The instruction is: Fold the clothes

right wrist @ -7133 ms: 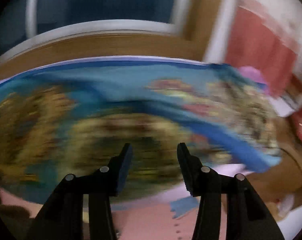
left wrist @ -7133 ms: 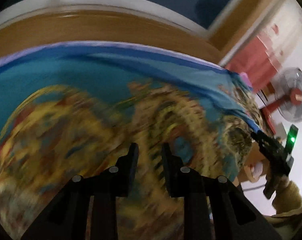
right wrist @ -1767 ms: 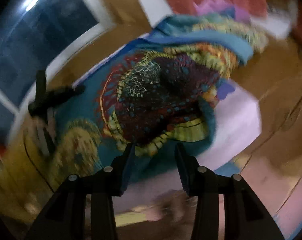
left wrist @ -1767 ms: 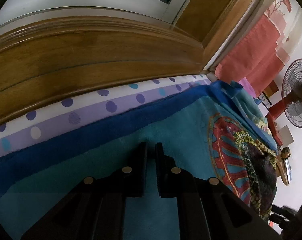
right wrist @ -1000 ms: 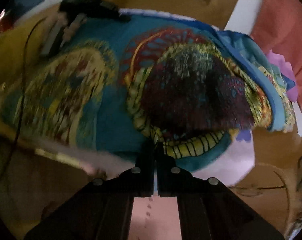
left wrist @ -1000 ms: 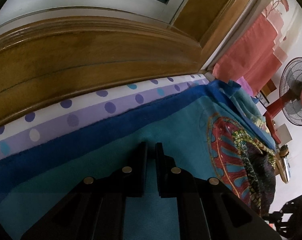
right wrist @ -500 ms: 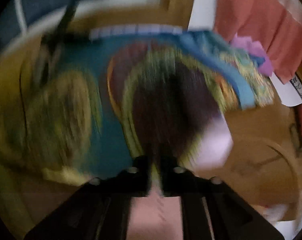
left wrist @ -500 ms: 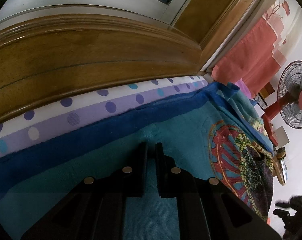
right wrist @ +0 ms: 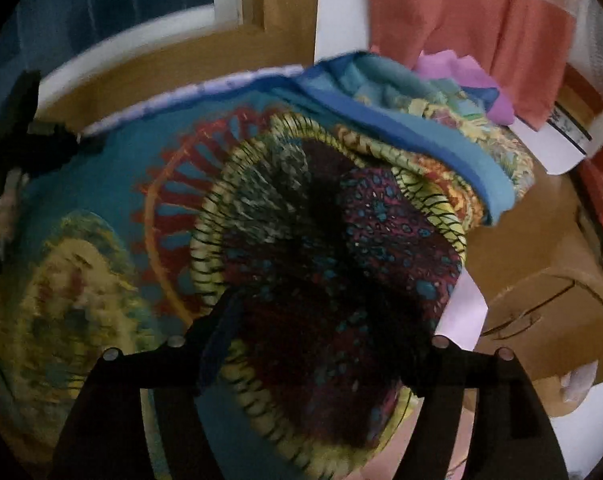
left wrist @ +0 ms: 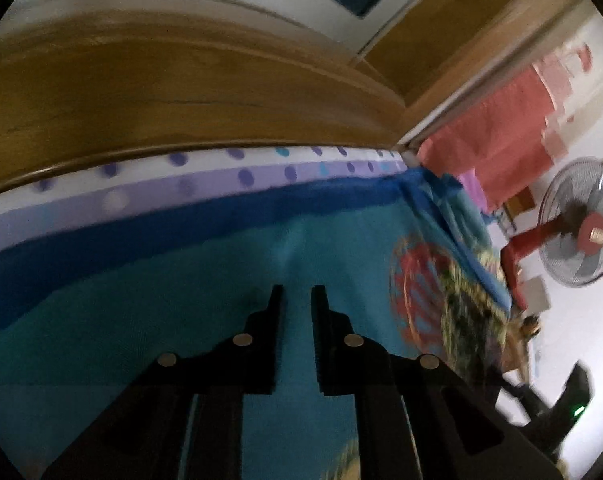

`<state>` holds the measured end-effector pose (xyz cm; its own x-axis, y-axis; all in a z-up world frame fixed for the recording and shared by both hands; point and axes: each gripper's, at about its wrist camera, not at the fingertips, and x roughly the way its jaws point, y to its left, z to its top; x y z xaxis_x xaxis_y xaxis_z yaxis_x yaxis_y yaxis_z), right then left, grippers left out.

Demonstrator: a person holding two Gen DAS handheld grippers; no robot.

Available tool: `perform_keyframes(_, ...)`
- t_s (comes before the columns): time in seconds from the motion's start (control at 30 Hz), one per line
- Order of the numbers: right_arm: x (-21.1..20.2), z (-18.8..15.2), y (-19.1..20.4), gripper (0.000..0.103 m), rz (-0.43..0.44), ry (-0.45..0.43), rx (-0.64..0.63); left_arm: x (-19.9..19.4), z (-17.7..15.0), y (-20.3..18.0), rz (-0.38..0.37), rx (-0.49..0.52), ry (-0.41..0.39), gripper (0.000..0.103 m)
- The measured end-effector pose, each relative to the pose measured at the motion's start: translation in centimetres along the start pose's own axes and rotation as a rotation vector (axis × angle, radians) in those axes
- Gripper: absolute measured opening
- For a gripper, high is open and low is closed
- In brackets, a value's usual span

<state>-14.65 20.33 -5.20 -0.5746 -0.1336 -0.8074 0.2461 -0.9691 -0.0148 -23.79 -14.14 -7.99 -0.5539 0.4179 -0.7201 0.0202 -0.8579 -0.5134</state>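
While hovering over teal printed cloth [left wrist: 141, 340] | left gripper [left wrist: 295, 294] easing apart, nothing pinched | right gripper [right wrist: 321, 312] spreading wide, nothing gripped

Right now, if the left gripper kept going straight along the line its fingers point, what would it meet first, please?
Most likely the teal cloth directly beneath the left gripper, before its dark blue border; depth is uncertain.

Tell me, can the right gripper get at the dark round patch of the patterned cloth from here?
Probably yes. The right gripper points straight at the dark patch of the patterned cloth, its jaws are opening with nothing clamped, and nothing lies between them and the fabric.
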Motion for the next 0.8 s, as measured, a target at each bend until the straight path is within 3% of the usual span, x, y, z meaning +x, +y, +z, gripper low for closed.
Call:
perform_keyframes(0.17, -2.2, -0.2, 4.4, 0.071, 0.171, -0.036, -0.017, -7.0, -6.0, -1.4, 0.085, 0.047, -0.069, 0.02)
perform_keyframes(0.33, -2.2, -1.0, 11.0, 0.071, 0.334, -0.021, -0.186, -13.9, -12.4, 1.2, 0.166, -0.105, -0.128, 0.021)
perform_keyframes(0.4, -2.7, -2.0, 13.7, 0.071, 0.391, -0.033, -0.248, -16.6, -15.0, 2.4, 0.246, -0.14, -0.146, 0.021)
perform_keyframes(0.53, -3.2, -3.5, 19.0, 0.071, 0.462, -0.008, -0.335, -21.6, -19.9, 4.9, 0.368, -0.213, -0.138, 0.021)
perform_keyframes(0.67, -4.4, -4.5, 24.0, 0.071, 0.563, 0.0, -0.383, -26.4, -23.9, 8.0, 0.444, -0.282, -0.184, 0.022)
perform_keyframes(0.8, -5.8, -5.5, 29.3, 0.071, 0.576, -0.021, -0.404, -30.9, -27.1, 11.2, 0.504, -0.311, -0.211, 0.022)
